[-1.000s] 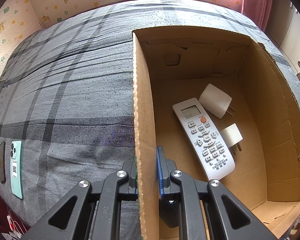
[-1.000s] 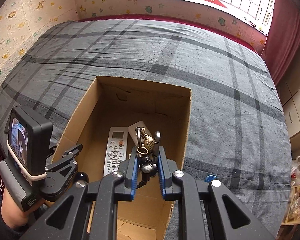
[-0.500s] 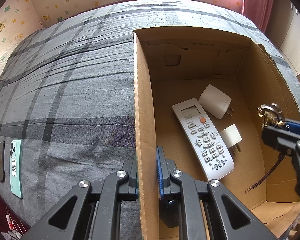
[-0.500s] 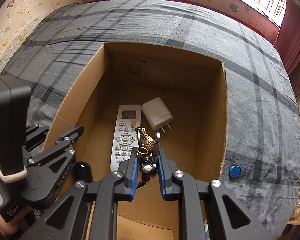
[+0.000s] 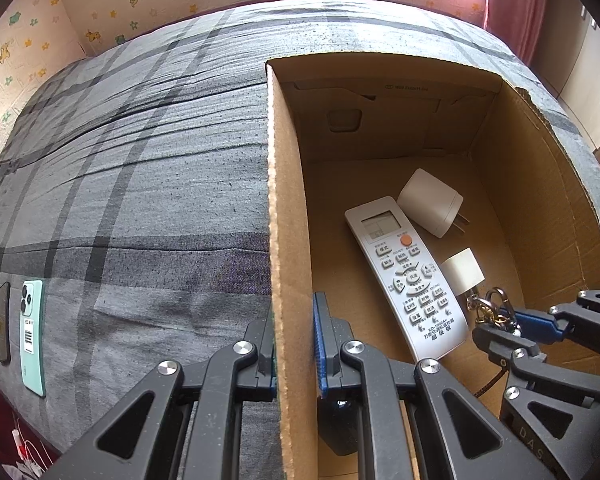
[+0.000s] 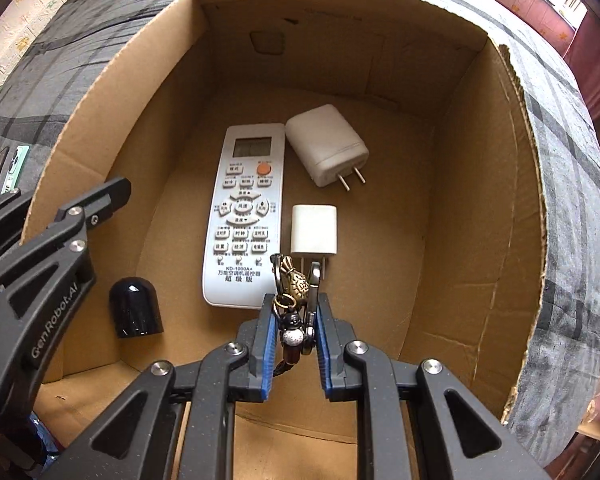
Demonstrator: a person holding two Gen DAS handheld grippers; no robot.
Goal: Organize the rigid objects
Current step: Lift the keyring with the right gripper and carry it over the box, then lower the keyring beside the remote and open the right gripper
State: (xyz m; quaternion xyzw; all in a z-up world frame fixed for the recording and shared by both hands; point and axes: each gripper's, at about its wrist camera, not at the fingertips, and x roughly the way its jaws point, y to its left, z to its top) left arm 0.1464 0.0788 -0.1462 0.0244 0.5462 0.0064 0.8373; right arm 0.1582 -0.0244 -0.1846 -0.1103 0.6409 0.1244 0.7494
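inside the cardboard box (image 6: 512,184), the right gripper (image 6: 294,320) is clamped on a keychain (image 6: 294,284) above the small charger (image 6: 314,234) beside the remote (image 6: 246,216); the left gripper (image 5: 294,344) pinches the box wall. risk, as judged: the dangling cord may snag the jaws on release. box sits on a grey plaid bedspread (image 5: 140,168), wallpapered room.

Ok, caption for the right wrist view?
Right hand-held gripper lowers a keychain into the box beside the remote.

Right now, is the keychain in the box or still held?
Held: the right hand-held gripper clamps the keychain above the cardboard box floor.
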